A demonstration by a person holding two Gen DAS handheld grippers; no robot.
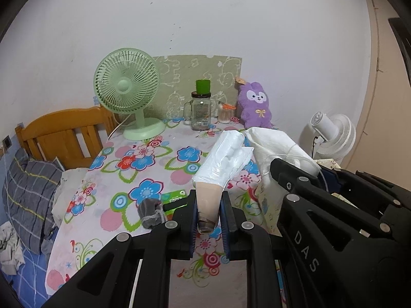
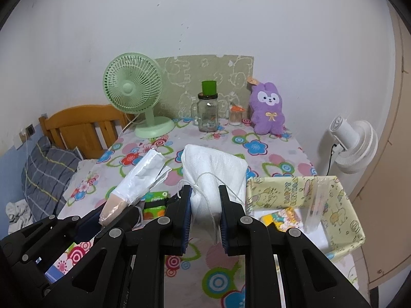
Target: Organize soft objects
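The white pack (image 1: 226,159), a plastic-wrapped bundle with a beige lower end, is clamped in the left tongs (image 1: 209,213) and juts up and forward above the desk (image 1: 154,159). Just right of the pack, the right tongs (image 2: 205,210) are clenched on a white cloth (image 2: 213,169), a soft quilted-looking fold with thin white string looped loosely over it. Both are held off the surface, side by side, close together but apart in the right wrist view.

Right of the pack, past the cloth, a yellow box (image 2: 341,205) with cartoon print stands open at the desk's right edge; a small colourful packet lies in it. Left of the pack and lower, a grey sock (image 1: 150,213) and a green packet (image 1: 174,197) lie on the desk. Beyond the pack the middle of the desk is open; its far edge against the wall holds a green fan (image 1: 128,95), a glass jar (image 1: 201,110) with a green cup on its lid, a small tub of cotton swabs and a purple plush (image 1: 255,105).

The desk wears a cloth printed with blue, red and pink flowers. Left of the pack stands a wooden bed (image 1: 64,133) with a grey checked pillow; right of it, beyond the desk, stands a white fan (image 2: 357,143) near a beige door.
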